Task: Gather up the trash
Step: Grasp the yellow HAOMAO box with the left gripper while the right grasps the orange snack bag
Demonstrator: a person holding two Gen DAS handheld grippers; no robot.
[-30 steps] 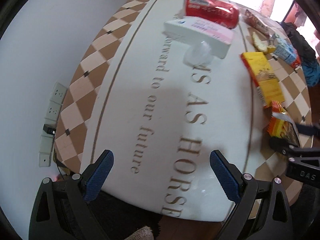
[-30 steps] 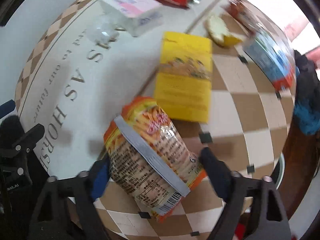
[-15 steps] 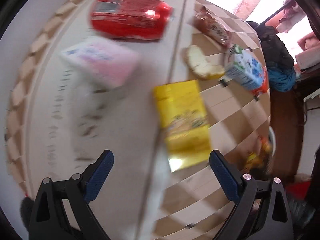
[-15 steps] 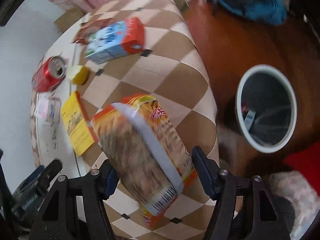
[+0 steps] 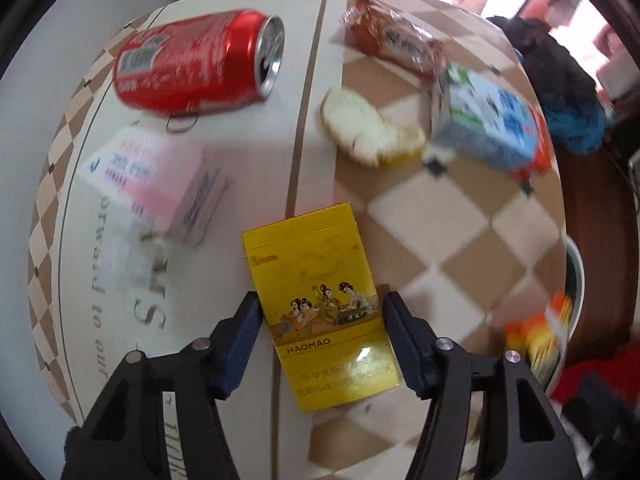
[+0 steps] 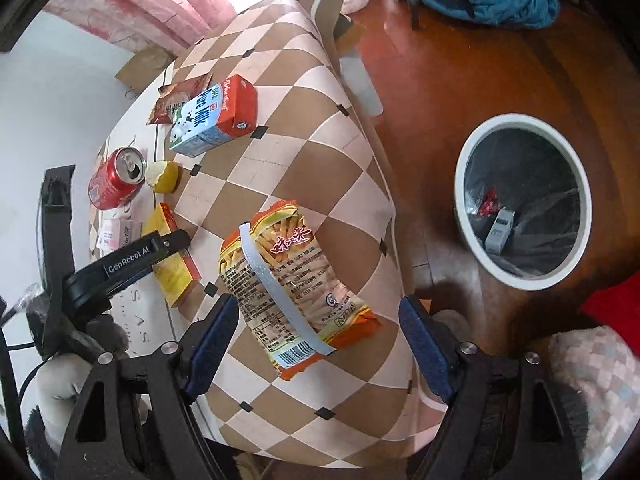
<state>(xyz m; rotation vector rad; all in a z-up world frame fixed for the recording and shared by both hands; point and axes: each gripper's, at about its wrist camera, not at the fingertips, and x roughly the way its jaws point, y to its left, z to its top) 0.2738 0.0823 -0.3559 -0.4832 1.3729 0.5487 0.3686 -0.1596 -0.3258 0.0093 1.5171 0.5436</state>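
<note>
The left gripper points down at the table, its blue-padded jaws just closing in around a flat yellow cardboard packet printed with small figures. The pads stand just beside the packet's long edges; whether they already press on it is hard to say, so it reads as not yet gripped. The packet lies flat across the brown stripe where the white lettered panel meets the brown-and-cream checked tabletop.

Beyond it lie a pink-and-white tissue pack, a red drinks can on its side, a piece of pale peel with a yellow rind, a blue-and-white milk carton with an orange end and a reddish-brown snack wrapper.

The right gripper has just been opening; its jaws stand wide with an orange crinkled snack bag bound by a grey band between them, neither pad touching it. The bag shows against the table's near corner. To its right, on the dark wooden floor, stands a round white-rimmed bin with a dark liner, a few scraps already inside.
</note>
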